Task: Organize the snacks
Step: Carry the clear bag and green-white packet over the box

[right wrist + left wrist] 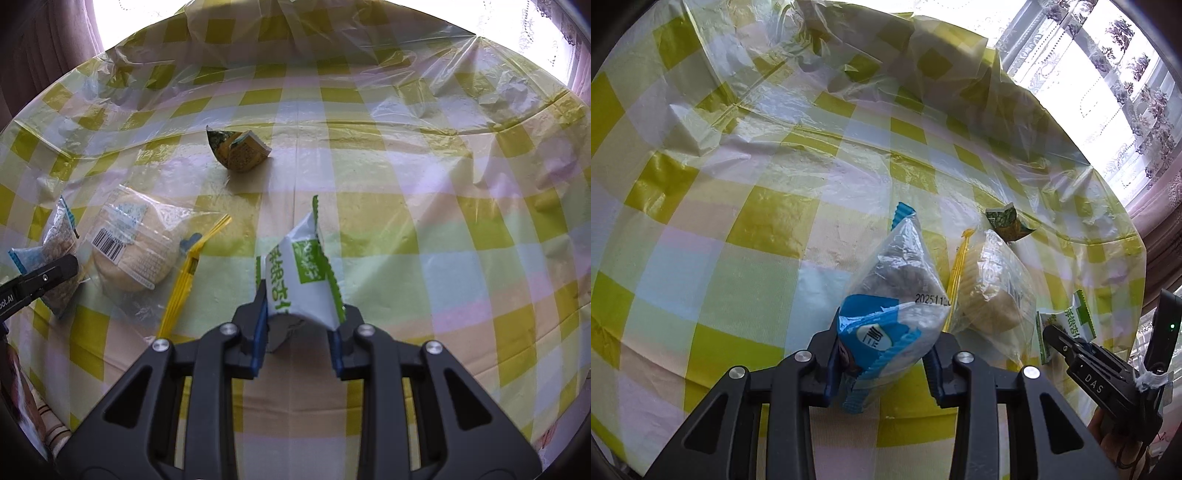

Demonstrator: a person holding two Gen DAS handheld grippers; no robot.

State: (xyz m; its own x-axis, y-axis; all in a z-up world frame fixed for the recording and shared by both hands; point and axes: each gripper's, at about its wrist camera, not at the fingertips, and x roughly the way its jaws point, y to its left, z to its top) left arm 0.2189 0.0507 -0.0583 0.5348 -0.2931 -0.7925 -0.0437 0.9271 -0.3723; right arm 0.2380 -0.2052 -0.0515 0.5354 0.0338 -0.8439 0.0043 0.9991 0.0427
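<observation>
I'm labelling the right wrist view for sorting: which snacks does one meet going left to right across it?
Blue-edged snack pack in the left gripper → clear-wrapped round cake → dark green and yellow packet → green and white packet in the right gripper.

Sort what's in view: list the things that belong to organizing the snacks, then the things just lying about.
Job:
blue snack packet
green-and-white snack packet
clear-wrapped yellow cake
small green-and-yellow packet

Lying about:
checked tablecloth
clear plastic cover
lace curtain

A yellow-green-and-white checked tablecloth [406, 229] carries a blue-and-clear packet [890, 317], a green-and-white packet [301, 280] and a yellow-edged clear one [133, 251].
</observation>
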